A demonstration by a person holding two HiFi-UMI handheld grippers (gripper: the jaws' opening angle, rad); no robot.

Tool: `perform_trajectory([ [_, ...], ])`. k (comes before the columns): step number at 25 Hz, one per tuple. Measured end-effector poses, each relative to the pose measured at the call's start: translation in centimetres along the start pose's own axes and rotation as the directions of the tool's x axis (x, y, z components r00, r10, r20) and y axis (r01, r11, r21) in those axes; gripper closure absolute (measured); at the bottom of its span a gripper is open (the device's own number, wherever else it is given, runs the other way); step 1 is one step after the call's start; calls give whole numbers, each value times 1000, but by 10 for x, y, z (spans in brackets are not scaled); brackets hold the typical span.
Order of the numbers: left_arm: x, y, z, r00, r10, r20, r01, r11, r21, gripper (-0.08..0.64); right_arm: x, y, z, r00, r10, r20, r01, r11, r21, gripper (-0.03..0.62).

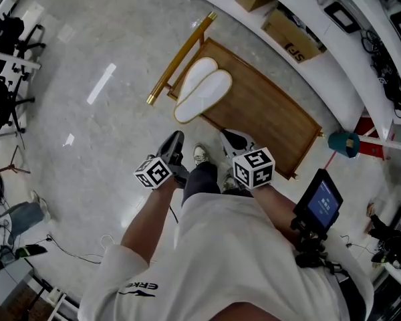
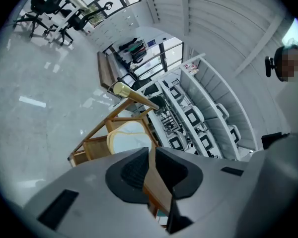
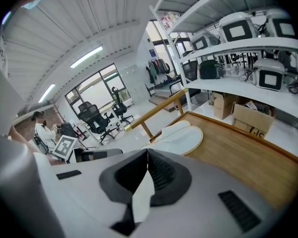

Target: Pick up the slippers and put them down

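Two white slippers [image 1: 204,89] lie side by side, soles up, on a slanted wooden board [image 1: 274,122]. Both grippers hang close to the person's body, well short of the slippers and apart from them. The left gripper [image 1: 176,142] points toward the board's near corner; its jaws are shut with nothing between them. In the left gripper view the slippers [image 2: 130,138] show just beyond the left gripper [image 2: 150,150]. The right gripper [image 1: 235,139] is also shut and empty. The right gripper view has the slippers [image 3: 181,135] ahead of the right gripper [image 3: 147,152], on the board [image 3: 238,155].
A wooden rail with a gold end cap [image 1: 180,59] runs along the board's far left side. White shelving with cardboard boxes [image 1: 291,35] curves behind it. Office chairs [image 1: 7,32] stand far left. A small screen [image 1: 323,202] hangs at the person's right hip.
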State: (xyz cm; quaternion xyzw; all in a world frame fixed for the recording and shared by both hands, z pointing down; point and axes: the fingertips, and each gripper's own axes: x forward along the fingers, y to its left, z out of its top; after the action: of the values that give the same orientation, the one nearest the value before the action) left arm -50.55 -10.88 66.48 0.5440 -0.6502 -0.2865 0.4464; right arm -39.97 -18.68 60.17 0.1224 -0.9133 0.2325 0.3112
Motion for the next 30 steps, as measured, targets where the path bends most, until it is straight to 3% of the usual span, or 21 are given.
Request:
perform_trajectory([
  [6,-6,-56,-12,999,-49,1,48,988,149,555,-31,6,0,998,18,60,-17,1000,-10,586],
  [14,-9,-135,-28,991,-128,-26,129,925,357,555,-71,7,4,989,34,144,-30,999,-25,586],
  [30,-50,-230,-74,981,-191,18,164,885,437,555,-169,20,-1,957,68,282,-48,996,-76,586],
])
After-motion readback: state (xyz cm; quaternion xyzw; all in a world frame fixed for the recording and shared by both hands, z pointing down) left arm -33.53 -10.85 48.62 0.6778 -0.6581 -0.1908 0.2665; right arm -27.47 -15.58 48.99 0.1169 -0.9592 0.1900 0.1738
